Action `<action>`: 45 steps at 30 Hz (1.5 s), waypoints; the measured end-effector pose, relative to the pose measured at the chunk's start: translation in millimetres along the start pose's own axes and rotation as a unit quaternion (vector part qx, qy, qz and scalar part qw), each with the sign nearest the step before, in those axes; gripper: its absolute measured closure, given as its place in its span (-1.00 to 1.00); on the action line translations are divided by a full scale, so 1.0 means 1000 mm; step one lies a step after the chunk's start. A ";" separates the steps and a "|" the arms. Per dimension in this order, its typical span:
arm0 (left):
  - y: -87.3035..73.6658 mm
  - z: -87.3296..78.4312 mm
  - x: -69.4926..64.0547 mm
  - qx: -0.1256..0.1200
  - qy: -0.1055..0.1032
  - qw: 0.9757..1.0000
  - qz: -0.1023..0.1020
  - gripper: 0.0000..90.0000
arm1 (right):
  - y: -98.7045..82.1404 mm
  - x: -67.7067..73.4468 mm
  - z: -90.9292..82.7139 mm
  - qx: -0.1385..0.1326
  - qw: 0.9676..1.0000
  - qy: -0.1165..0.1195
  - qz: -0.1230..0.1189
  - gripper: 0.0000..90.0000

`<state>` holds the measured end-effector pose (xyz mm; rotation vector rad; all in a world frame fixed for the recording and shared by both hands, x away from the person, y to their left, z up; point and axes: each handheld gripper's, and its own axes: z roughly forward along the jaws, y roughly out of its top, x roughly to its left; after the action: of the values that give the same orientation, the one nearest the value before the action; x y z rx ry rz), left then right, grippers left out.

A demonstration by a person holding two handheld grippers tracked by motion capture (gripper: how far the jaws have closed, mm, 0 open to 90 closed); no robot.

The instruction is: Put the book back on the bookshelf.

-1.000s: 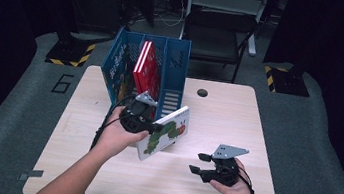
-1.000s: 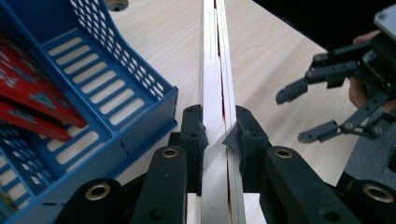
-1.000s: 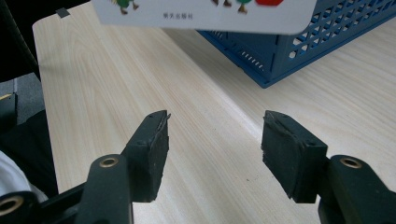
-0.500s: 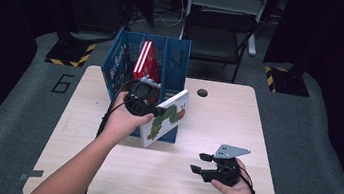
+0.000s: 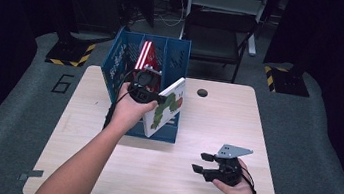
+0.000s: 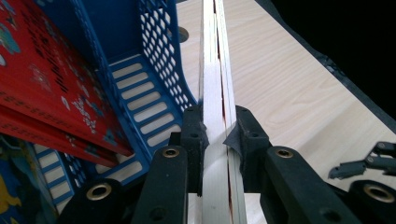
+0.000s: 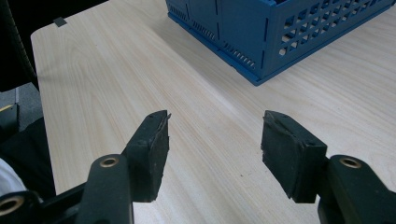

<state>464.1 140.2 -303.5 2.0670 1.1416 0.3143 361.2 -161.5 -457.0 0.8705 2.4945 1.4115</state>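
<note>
My left gripper [image 5: 159, 98] is shut on a white picture book [image 5: 164, 108] with a green caterpillar on its cover, held upright over the right compartment of the blue file rack [image 5: 118, 67]. In the left gripper view the gripper [image 6: 217, 133] has its pads pressed on both sides of the book's edge [image 6: 211, 70], with the rack's slotted wall [image 6: 159, 51] just to the left. A red book [image 5: 143, 59] leans in the rack, seen close as the red cover [image 6: 42, 88]. My right gripper [image 5: 203, 162] rests open near the table's front right; the gripper [image 7: 215, 140] has nothing between its pads.
The rack's corner [image 7: 261, 70] lies ahead of the right gripper. A round cable hole [image 5: 202, 92] sits in the wooden table [image 5: 257, 123] near its far edge. A black chair [image 5: 218, 37] stands behind the table. A blue illustrated book [image 5: 127, 61] is in the rack's left part.
My left hand has carried the white book up and away from me, from the tabletop in front of the rack to over its right compartment, turning it more upright. The right gripper has stayed still.
</note>
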 end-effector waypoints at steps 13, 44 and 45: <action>0.010 0.007 0.012 -0.009 0.036 0.998 -0.040 0.71 | -0.002 -0.001 0.001 0.000 1.000 0.004 0.006 -0.08; 0.026 0.034 0.023 -0.015 0.063 0.995 -0.078 0.71 | -0.002 -0.004 0.001 -0.020 0.999 0.018 0.024 -0.08; 0.027 0.035 0.023 -0.014 0.066 0.995 -0.079 0.71 | -0.002 -0.004 0.000 -0.019 0.999 0.018 0.027 -0.08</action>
<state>513.2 132.4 -311.8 1.9413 1.3627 0.3915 363.9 -164.6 -459.2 0.9185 2.4799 1.4990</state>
